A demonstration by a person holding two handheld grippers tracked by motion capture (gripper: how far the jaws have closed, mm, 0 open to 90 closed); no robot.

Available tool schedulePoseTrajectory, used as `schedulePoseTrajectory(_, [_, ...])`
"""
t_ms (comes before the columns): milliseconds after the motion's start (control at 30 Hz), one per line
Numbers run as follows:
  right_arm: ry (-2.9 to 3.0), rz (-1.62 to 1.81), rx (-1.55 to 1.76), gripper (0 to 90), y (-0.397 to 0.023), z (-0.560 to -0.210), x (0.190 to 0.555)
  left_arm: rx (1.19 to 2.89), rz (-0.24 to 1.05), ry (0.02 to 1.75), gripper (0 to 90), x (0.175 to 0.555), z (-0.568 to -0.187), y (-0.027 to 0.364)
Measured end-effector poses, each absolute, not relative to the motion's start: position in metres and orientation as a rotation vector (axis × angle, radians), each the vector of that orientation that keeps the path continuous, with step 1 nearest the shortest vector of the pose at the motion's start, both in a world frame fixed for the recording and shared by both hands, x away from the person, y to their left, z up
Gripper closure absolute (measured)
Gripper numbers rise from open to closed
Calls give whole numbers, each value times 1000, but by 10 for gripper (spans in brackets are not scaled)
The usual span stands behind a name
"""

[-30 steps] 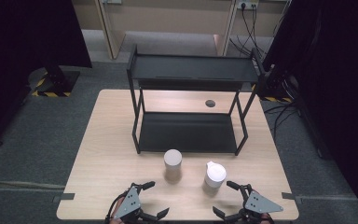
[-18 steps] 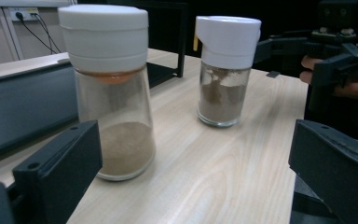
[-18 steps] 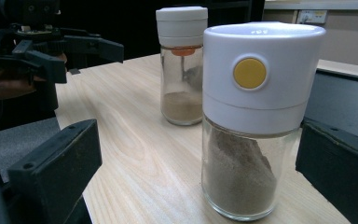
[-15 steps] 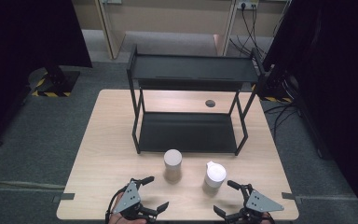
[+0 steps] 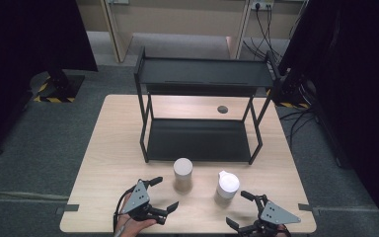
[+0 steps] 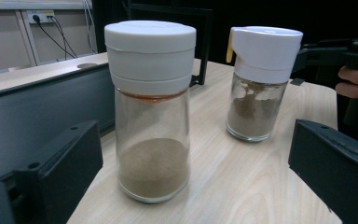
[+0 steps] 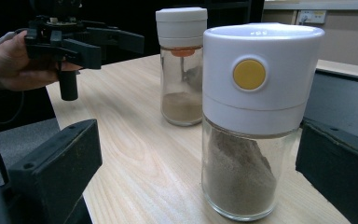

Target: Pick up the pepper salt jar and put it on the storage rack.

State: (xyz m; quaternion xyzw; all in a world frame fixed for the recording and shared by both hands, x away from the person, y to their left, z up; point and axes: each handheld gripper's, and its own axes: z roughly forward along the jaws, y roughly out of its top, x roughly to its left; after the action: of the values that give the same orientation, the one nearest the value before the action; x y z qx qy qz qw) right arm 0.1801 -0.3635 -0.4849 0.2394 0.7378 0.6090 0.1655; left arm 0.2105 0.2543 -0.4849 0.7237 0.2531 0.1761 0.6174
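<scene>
High view: a light wooden table [image 5: 113, 148] carrying a black two-tier rack [image 5: 202, 113] toward its far side, with two glass spice jars upright on the bare strip between the rack's lower shelf and the near edge; the left jar [image 5: 182, 174], with a flat white lid, stands just in front of the shelf's front edge; the right jar [image 5: 227, 184], white-capped with a yellow button, stands near it but apart, slightly closer to the person. Left gripper [image 5: 160, 193], jaws spread, hovers near the table's near edge, just beside the left jar without touching; right gripper [image 5: 241, 210], jaws likewise spread, sits at the near right corner, close to the right jar and clear of it. Left gripper view: the left jar [image 6: 151, 112] stands between the two black jaws, gaps on both sides. Right gripper view: the right jar [image 7: 256, 116] is framed likewise, free wood surrounding its base; open tabletop lies left of the rack.
</scene>
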Motion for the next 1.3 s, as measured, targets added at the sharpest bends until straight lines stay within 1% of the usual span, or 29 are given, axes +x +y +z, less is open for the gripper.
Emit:
schedulePoseTrajectory(300, [2102,1738,680,8,-364,-485,180,1681,423,582,23,223,-482,249])
schedulePoseTrajectory(867, [2105,1741,673,9,-364,-485,180,1716,398,534,35,259,-474,229])
schedulePoseTrajectory(1067, [2102,1745,675,9,-364,-485,180,1715,393,532,60,267,-474,225])
schedulePoseTrajectory(1300, [2104,1749,670,12,-364,-485,181,1707,397,535,133,273,-475,224])
